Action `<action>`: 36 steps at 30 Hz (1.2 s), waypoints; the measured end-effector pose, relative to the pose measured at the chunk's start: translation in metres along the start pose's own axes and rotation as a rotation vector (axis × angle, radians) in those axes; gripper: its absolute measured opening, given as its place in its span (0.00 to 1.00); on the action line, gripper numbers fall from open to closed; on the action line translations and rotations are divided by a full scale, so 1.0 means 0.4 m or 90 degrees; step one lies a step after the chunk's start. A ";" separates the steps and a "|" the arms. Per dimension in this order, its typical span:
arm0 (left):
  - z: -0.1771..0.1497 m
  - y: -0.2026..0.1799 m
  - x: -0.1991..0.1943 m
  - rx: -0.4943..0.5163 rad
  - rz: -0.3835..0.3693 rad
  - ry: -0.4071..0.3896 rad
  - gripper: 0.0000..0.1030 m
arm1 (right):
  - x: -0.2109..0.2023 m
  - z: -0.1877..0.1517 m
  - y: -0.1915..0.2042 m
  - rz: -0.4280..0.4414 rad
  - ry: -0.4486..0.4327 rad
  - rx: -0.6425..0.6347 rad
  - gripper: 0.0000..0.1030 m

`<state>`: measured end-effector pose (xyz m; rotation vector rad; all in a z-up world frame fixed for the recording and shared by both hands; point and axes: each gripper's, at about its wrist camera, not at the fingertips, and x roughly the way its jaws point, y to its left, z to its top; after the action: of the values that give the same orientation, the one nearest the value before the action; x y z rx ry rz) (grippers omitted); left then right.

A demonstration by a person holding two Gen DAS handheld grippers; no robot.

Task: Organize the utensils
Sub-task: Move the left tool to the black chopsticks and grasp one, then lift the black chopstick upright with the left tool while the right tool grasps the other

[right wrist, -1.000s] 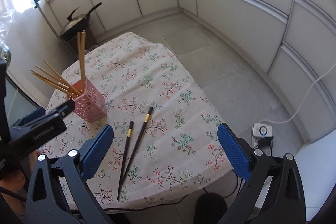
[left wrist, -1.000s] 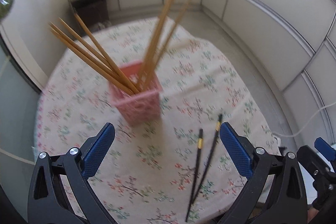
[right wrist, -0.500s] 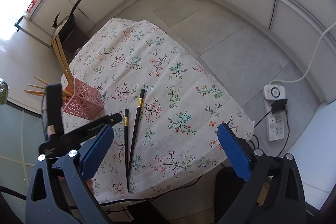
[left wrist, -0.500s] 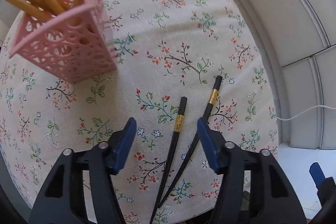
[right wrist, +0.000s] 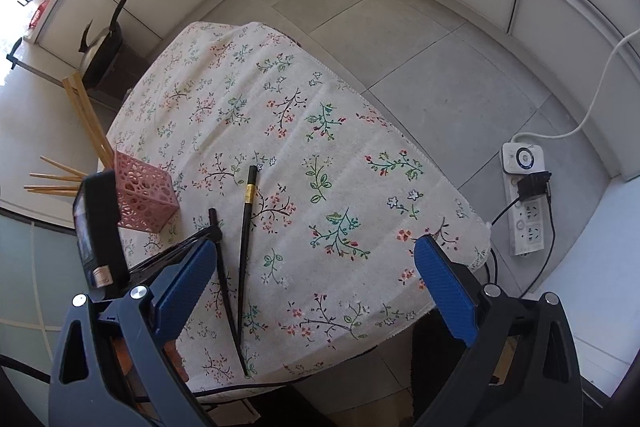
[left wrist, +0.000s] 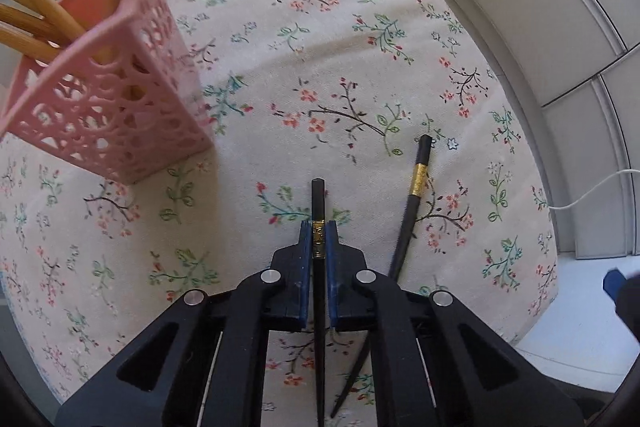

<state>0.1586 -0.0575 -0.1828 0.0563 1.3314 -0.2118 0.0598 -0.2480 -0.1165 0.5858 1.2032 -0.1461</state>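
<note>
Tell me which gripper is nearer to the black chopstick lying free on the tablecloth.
Left. The left gripper is shut on the other black chopstick right beside the free chopstick. The right gripper hangs open, higher up, over the table's near edge.

Pink lattice basket (left wrist: 108, 115), black gold-banded chopsticks (left wrist: 416, 187), cream floral tablecloth (left wrist: 320, 47).

Left tool (left wrist: 319, 235) points steeply down, blue pads just closed, clamping a black chopstick (left wrist: 319, 203). Right tool (right wrist: 316, 267) tilted down, jaws wide apart, nothing between.
</note>
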 end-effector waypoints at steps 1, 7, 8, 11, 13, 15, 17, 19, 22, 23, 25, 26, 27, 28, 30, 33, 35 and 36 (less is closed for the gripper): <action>-0.001 0.010 -0.008 0.001 -0.002 -0.003 0.06 | 0.013 0.005 0.008 -0.005 0.004 -0.002 0.93; -0.027 0.040 -0.105 0.019 0.008 -0.045 0.06 | 0.129 0.038 0.068 -0.031 0.048 -0.010 0.93; -0.034 0.049 -0.135 0.023 0.016 -0.060 0.06 | 0.148 0.039 0.080 -0.036 0.056 -0.014 0.93; -0.043 0.067 -0.206 0.026 0.037 -0.103 0.06 | 0.202 0.037 0.132 -0.051 0.074 -0.042 0.93; -0.055 0.086 -0.262 0.019 0.049 -0.137 0.06 | 0.230 0.035 0.168 -0.057 0.082 -0.062 0.92; -0.065 0.104 -0.316 0.010 0.062 -0.176 0.06 | 0.259 0.033 0.195 -0.064 0.094 -0.075 0.88; -0.074 0.110 -0.357 0.004 0.068 -0.204 0.06 | 0.288 0.032 0.211 -0.067 0.113 -0.083 0.79; -0.074 0.115 -0.386 0.002 0.076 -0.234 0.06 | 0.320 0.031 0.224 -0.065 0.139 -0.087 0.71; -0.078 0.111 -0.419 0.004 0.076 -0.261 0.06 | 0.331 0.035 0.247 -0.077 0.124 -0.101 0.63; -0.078 0.108 -0.423 0.005 0.076 -0.265 0.06 | 0.332 0.038 0.252 -0.082 0.117 -0.103 0.59; -0.086 0.105 -0.430 0.007 0.080 -0.269 0.06 | 0.333 0.040 0.256 -0.088 0.108 -0.109 0.38; -0.085 0.103 -0.429 0.007 0.082 -0.269 0.06 | 0.333 0.040 0.255 -0.086 0.107 -0.108 0.35; -0.082 0.099 -0.424 0.007 0.082 -0.269 0.06 | 0.336 0.041 0.252 -0.073 0.114 -0.101 0.20; -0.083 0.097 -0.425 0.007 0.081 -0.271 0.06 | 0.338 0.041 0.245 -0.061 0.127 -0.090 0.10; -0.088 0.099 -0.434 0.010 0.078 -0.277 0.06 | 0.335 0.040 0.235 -0.041 0.129 -0.074 0.08; -0.093 0.101 -0.440 0.012 0.076 -0.284 0.06 | 0.280 0.040 0.251 -0.014 0.087 -0.076 0.07; -0.096 0.102 -0.445 0.011 0.076 -0.289 0.06 | 0.226 0.036 0.264 0.016 0.054 -0.083 0.07; -0.098 0.104 -0.446 0.011 0.075 -0.291 0.06 | 0.202 0.033 0.270 0.030 0.041 -0.087 0.07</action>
<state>0.0893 0.0111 -0.0227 0.0947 0.8675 -0.1253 0.1448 -0.1476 -0.1490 0.5014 1.2500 -0.0054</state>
